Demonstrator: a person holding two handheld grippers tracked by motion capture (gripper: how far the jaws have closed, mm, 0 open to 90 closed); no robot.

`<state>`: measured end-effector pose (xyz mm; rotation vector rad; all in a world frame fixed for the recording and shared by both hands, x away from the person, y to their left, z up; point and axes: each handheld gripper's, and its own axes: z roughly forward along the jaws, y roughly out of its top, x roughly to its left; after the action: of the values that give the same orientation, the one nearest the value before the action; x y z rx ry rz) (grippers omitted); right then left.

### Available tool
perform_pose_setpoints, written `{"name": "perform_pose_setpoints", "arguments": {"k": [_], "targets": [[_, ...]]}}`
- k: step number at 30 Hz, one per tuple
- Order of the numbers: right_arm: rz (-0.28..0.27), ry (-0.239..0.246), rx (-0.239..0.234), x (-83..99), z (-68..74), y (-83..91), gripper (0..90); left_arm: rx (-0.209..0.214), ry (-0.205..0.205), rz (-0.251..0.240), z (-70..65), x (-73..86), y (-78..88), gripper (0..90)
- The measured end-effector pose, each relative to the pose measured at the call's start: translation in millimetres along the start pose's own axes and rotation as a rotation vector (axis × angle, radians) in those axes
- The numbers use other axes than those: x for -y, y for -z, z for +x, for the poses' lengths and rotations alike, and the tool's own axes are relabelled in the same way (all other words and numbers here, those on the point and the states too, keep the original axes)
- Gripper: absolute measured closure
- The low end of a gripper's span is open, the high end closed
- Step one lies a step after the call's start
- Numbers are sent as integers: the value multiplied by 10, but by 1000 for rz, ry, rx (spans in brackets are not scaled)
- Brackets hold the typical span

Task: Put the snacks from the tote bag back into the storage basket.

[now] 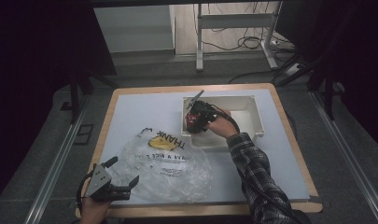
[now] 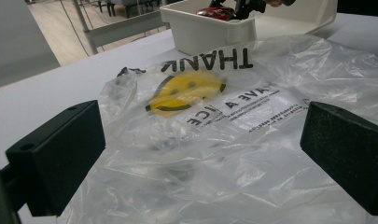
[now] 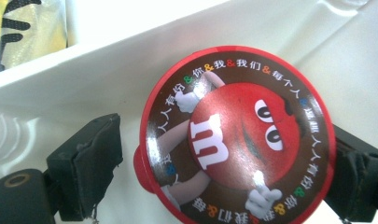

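Observation:
A round red tin (image 3: 238, 135) with a red candy character on its lid lies in the left corner of a white plastic bin (image 1: 220, 98). My right gripper (image 3: 224, 163) reaches into that corner with the tin between its jaws. The left pad stands a little off the tin's rim and the right pad sits at its edge, so the gripper is open. In the high view the right gripper (image 1: 195, 122) hangs over the tin (image 1: 191, 121). A crumpled clear plastic bag (image 1: 170, 165) with a yellow smiley and "THANK" print lies flat in front of my left gripper (image 1: 124, 171), open and holding nothing.
The white table top (image 1: 144, 107) has a wooden rim. The bin (image 2: 210, 32) stands just behind the bag (image 2: 233, 140). Past the table's far edge are a metal frame's legs (image 1: 199, 46) and cables on the floor. Dark curtains close off both sides.

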<state>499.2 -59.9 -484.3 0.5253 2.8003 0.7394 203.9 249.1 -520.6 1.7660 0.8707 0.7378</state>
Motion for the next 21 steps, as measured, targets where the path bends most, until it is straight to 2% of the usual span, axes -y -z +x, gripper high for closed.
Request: {"name": "perform_pose_setpoints", "arguments": {"k": [8,21], "targets": [[-4,5,7,20,14,48,100,-2,-5,4,-3,0,-2,0],[-41,4,27,58,47,182,92,-5,-11,8,-10,1,-7,0]]}}
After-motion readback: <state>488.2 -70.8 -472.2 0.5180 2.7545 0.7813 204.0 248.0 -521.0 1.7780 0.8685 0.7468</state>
